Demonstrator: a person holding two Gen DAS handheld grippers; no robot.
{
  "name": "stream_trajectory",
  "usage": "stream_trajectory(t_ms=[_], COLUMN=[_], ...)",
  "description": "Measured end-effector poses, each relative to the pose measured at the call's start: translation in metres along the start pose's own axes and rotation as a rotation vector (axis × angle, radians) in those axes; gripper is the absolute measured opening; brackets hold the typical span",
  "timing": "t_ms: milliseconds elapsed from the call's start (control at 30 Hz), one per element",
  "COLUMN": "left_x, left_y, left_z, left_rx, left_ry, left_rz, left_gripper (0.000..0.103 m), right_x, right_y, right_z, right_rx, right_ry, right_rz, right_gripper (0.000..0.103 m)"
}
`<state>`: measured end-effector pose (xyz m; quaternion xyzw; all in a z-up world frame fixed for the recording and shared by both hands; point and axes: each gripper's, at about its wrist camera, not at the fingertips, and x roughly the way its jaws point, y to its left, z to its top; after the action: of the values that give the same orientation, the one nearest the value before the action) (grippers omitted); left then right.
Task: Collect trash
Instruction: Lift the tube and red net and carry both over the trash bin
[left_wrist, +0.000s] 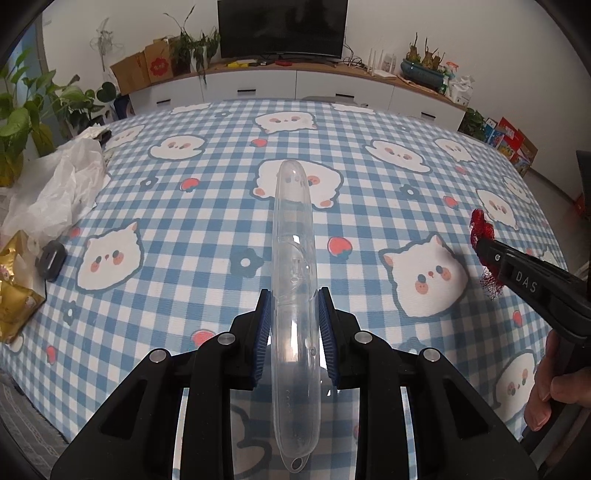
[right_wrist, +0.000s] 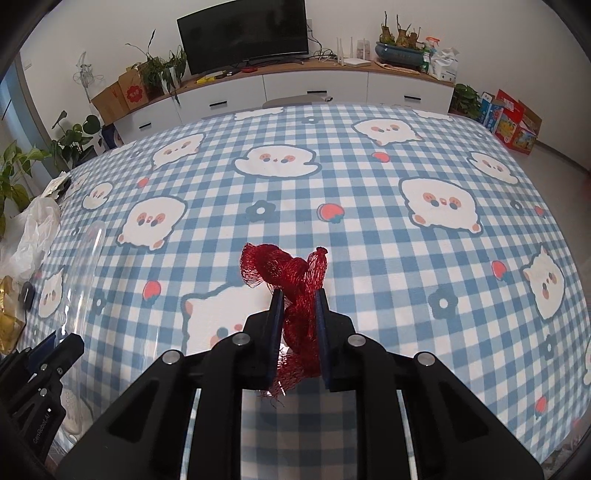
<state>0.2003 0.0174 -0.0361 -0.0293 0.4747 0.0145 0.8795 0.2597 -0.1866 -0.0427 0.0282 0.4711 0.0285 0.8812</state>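
Note:
My left gripper (left_wrist: 294, 295) is shut on a long clear plastic case (left_wrist: 293, 266) that points forward above the checked tablecloth (left_wrist: 207, 229). My right gripper (right_wrist: 298, 295) is shut on a crumpled red mesh net (right_wrist: 286, 271) and holds it above the cloth. The right gripper (left_wrist: 480, 245) with the red net (left_wrist: 481, 226) also shows at the right edge of the left wrist view. The clear case (right_wrist: 83, 280) and the left gripper (right_wrist: 70, 341) show at the left edge of the right wrist view.
At the table's left edge lie a crumpled white plastic bag (left_wrist: 61, 192), a gold foil wrapper (left_wrist: 14, 284) and a small dark ring-shaped piece (left_wrist: 51, 258). Potted plants (left_wrist: 26, 110) stand left of the table. A white sideboard (left_wrist: 295, 85) with a TV stands behind it.

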Motion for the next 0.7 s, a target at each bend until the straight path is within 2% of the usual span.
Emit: stream_trajectory(t_ms=[700], left_x=[-0.064], left_y=[0.003], left_z=[-0.062], left_rx=[-0.01], left_ry=[-0.025], left_rz=[-0.067], left_gripper=[0.025], right_x=[-0.089], right_y=[0.024], right_z=[-0.071], right_rx=[-0.038], right_ry=[-0.073], right_rz=[0.044], right_gripper=[0.016])
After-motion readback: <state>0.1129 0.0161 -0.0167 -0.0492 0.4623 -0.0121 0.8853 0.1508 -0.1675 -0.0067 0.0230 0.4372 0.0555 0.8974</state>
